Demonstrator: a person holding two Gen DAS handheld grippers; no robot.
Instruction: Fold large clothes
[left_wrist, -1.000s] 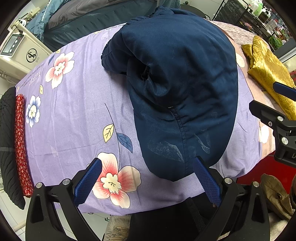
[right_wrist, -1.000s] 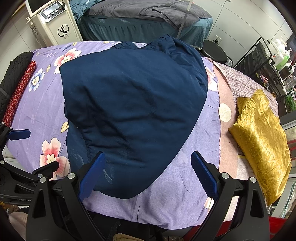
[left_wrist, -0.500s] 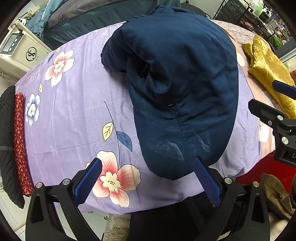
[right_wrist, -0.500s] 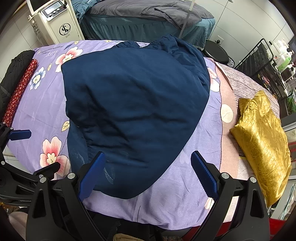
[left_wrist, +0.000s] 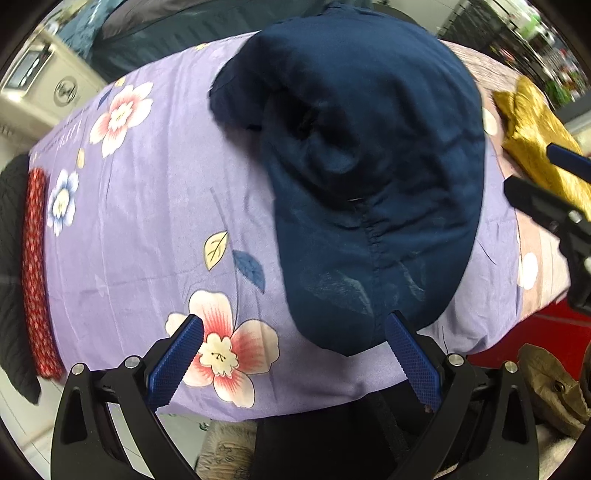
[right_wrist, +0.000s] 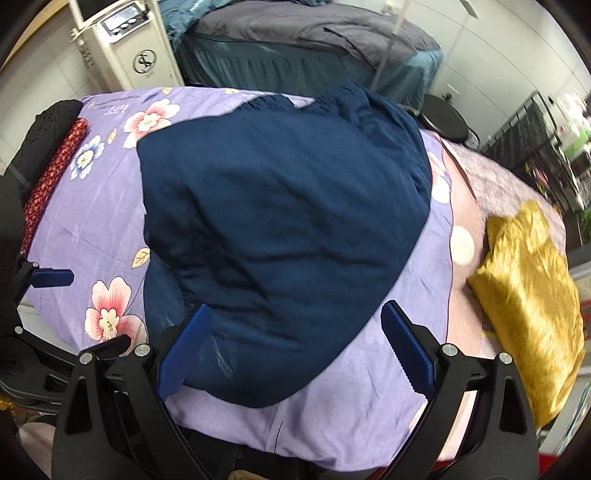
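A large navy blue garment (left_wrist: 369, 177) lies folded over on a purple flowered sheet (left_wrist: 147, 229); it also shows in the right wrist view (right_wrist: 280, 229). Its near hem hangs towards the table's front edge. My left gripper (left_wrist: 295, 350) is open and empty, just before that hem, blue pads wide apart. My right gripper (right_wrist: 295, 343) is open and empty over the garment's near edge. The right gripper also shows at the right edge of the left wrist view (left_wrist: 554, 192), and the left gripper at the left edge of the right wrist view (right_wrist: 48, 306).
A crumpled gold cloth (right_wrist: 528, 291) lies on the right of the table. A red patterned cloth (left_wrist: 35, 273) and a black one (left_wrist: 11, 266) hang at the left end. A white machine (right_wrist: 125, 48) and a grey-covered bed (right_wrist: 295, 44) stand behind.
Both grippers have drawn slightly towards the garment and tilted a little; the view is blurred with motion. Both stay open. The garment has not moved.
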